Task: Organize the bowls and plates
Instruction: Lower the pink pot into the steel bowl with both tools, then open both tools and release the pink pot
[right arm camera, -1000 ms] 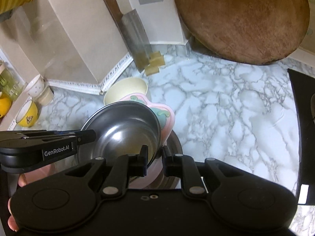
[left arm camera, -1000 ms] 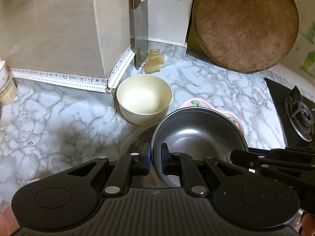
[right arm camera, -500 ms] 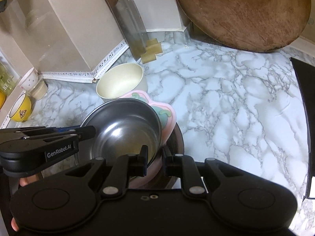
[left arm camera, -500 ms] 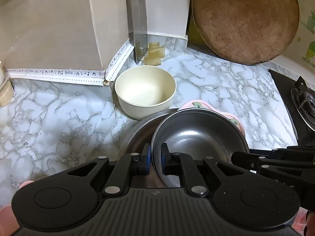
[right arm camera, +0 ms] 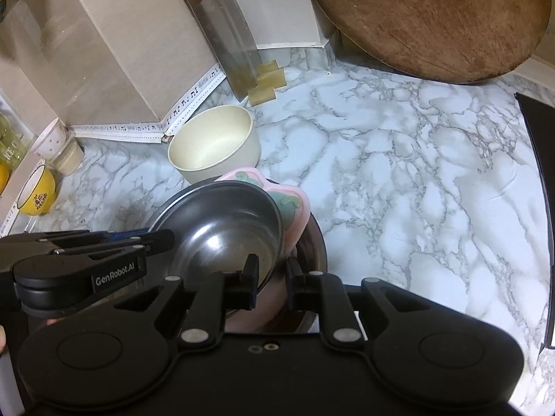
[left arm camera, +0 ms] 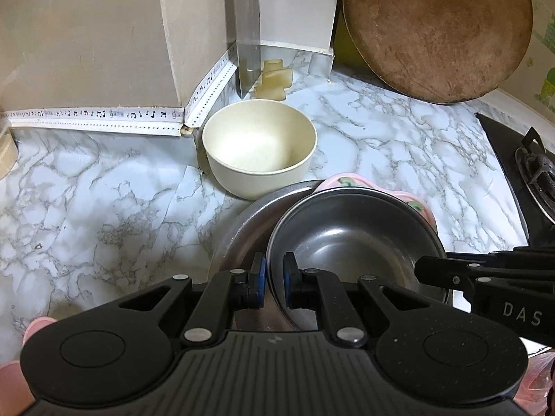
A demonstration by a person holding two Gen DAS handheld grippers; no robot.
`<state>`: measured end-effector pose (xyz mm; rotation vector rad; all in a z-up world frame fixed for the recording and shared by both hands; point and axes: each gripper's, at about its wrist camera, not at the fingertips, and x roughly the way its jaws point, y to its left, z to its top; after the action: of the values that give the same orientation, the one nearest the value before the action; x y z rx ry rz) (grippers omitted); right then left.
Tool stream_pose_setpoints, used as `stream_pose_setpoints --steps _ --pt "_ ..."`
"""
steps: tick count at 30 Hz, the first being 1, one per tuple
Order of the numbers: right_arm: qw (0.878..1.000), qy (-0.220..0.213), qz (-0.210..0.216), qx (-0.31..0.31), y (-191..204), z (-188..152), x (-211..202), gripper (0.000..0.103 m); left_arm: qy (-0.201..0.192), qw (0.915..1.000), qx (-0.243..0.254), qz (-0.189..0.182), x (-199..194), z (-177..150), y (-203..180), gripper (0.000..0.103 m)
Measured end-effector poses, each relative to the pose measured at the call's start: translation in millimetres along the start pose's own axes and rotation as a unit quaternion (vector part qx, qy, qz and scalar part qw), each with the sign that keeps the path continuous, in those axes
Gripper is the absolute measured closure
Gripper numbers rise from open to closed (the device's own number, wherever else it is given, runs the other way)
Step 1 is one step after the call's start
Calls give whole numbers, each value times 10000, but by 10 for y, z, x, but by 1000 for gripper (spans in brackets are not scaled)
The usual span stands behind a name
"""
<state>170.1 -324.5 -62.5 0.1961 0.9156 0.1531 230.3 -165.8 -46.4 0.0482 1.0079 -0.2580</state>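
Note:
A small steel bowl (left arm camera: pixel 353 239) sits on a pink patterned plate (left arm camera: pixel 350 182), which lies in a larger steel bowl (left arm camera: pixel 242 228). My left gripper (left arm camera: pixel 272 275) is shut on the small steel bowl's near rim. My right gripper (right arm camera: pixel 272 274) is shut on the stack's edge, one finger inside the small steel bowl (right arm camera: pixel 225 228), the other outside the pink plate (right arm camera: pixel 291 204) and against the larger bowl (right arm camera: pixel 317 242). A cream bowl (left arm camera: pixel 258 147) stands upright just beyond the stack; it also shows in the right wrist view (right arm camera: pixel 215 147).
A cleaver (left arm camera: pixel 248 31) and a round wooden board (left arm camera: pixel 437 27) lean on the back wall. A gas hob (left arm camera: pixel 530 173) is at the right. A yellow cup (right arm camera: pixel 36 190) and a white cup (right arm camera: pixel 55 138) stand at the left on the marble counter (right arm camera: pixel 416 173).
Both grippers with the stack have drawn back and up a little from the wall; the cream bowl now shows farther up the frame. Both grips are unchanged.

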Motion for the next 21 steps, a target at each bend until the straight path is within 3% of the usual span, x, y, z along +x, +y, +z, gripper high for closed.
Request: stream_pose_setpoints --steps 15,21 --pt "9997 16 33 -256 61 29 -95 84 -31 9998 -63 -200 -102 3 95 93" --pt "9989 -100 78 -453 109 53 -212 80 -133 9993 -89 -330 -230 2 124 87"
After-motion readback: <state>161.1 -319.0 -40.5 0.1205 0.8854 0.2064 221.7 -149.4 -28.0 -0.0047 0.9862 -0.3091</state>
